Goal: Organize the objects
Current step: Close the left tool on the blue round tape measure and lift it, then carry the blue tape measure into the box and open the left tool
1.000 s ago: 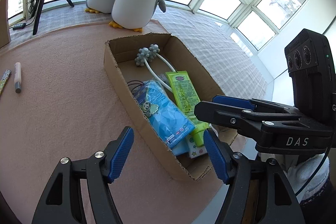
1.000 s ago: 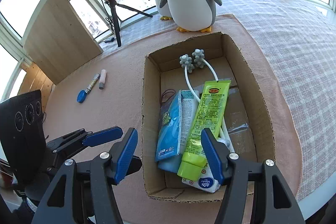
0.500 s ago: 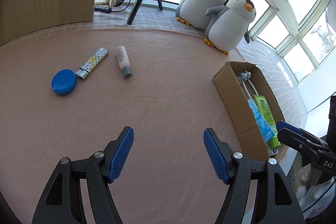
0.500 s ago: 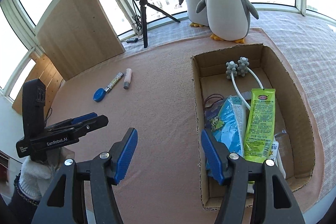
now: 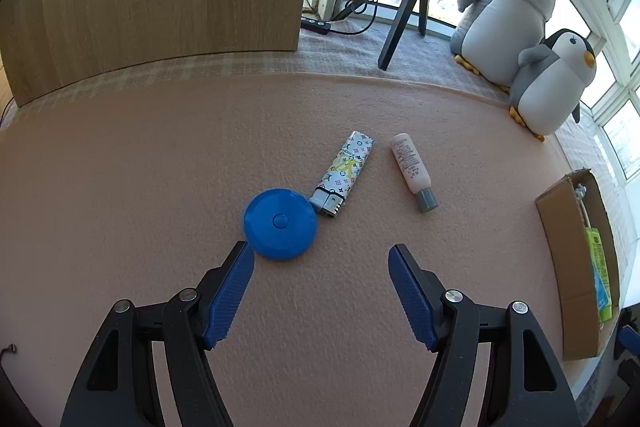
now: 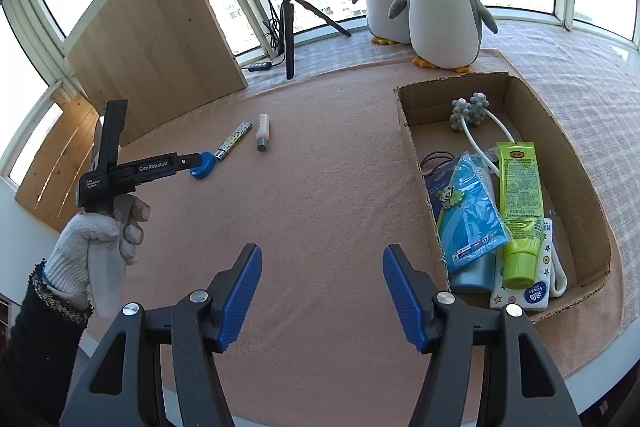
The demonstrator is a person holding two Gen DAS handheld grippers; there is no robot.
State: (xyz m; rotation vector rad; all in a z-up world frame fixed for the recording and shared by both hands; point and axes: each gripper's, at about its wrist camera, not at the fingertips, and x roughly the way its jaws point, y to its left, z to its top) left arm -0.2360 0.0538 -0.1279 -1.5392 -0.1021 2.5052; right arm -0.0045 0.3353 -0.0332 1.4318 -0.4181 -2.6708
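Note:
A round blue tape measure (image 5: 280, 223) lies on the pink mat just ahead of my open left gripper (image 5: 321, 257), close to its left fingertip. A patterned lighter (image 5: 344, 174) touches the disc's right side, and a small pink bottle with a grey cap (image 5: 412, 171) lies to the right of it. In the right wrist view the left gripper (image 6: 196, 159) hovers at the blue tape measure (image 6: 203, 166). My right gripper (image 6: 322, 259) is open over bare mat, left of the cardboard box (image 6: 412, 131), which holds a green tube (image 6: 519, 195), a blue packet (image 6: 470, 211) and a white massager (image 6: 469, 109).
Two plush penguins (image 6: 440, 11) stand behind the box. A ring light on a tripod (image 6: 288, 27) and a wooden board (image 6: 152, 39) stand at the back. A gloved hand (image 6: 96, 243) holds the left gripper. The box (image 5: 576, 263) sits at the mat's right edge.
The left gripper has swung left, away from the box, and closed in on the blue tape measure, lighter and bottle. The right gripper has pulled back from the box.

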